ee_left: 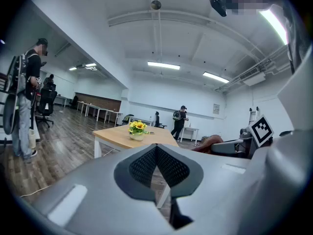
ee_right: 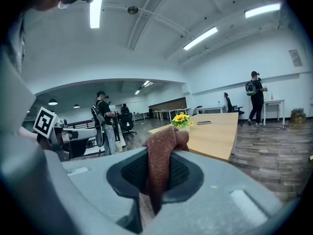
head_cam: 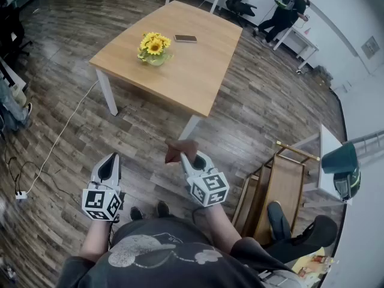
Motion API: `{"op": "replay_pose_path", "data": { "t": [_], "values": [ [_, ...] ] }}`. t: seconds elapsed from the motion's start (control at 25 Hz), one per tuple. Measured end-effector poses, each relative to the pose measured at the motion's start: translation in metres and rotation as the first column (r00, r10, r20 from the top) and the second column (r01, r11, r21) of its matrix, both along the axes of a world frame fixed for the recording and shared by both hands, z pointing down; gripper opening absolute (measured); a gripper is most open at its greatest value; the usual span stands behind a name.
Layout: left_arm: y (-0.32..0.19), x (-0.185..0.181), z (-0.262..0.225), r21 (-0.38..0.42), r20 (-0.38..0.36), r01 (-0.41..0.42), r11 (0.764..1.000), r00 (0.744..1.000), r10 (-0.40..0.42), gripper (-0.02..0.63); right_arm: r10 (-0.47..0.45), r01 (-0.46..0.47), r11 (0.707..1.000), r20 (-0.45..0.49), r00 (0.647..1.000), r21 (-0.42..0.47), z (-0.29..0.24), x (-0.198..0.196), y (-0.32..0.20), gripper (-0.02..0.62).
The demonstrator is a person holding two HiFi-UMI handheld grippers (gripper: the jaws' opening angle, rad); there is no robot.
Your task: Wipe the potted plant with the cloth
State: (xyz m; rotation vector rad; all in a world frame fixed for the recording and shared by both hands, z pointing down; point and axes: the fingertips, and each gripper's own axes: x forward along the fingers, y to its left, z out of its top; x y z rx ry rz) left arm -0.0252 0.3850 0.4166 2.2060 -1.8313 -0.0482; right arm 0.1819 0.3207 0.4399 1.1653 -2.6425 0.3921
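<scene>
The potted plant (head_cam: 154,48), yellow blooms in a pale pot, stood in the upper middle of the head view on a wooden table (head_cam: 198,71), with a phone (head_cam: 185,38) just beside it. Well below it in frame, the right gripper (head_cam: 191,158) had its jaws clamped on a bunched reddish-brown cloth (head_cam: 180,149); the left gripper (head_cam: 110,162) was fully closed on nothing. With only one fold pinched, the cloth could slip free during wiping, and a firm swipe might tip the small pot (it looked light) or nudge the phone. The leaves and pot surface were too small to make out, and the table's far corner was cut off.
</scene>
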Motion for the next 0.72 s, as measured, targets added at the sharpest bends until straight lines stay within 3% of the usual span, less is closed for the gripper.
{"op": "replay_pose_path", "data": {
  "t": [0.4,0.72],
  "values": [
    [-0.02,0.009,0.0,0.007,0.014,0.015,1.0,1.0,-0.015,0.017,-0.004,0.004,1.0,0.031,1.0,0.013,-0.005,0.003,-0.023,0.041],
    [-0.034,0.015,0.0,0.014,0.033,0.042,0.999,0.999,-0.042,0.018,0.047,-0.048,0.999,0.087,0.995,0.015,-0.005,0.023,-0.04,0.043]
  ]
}}
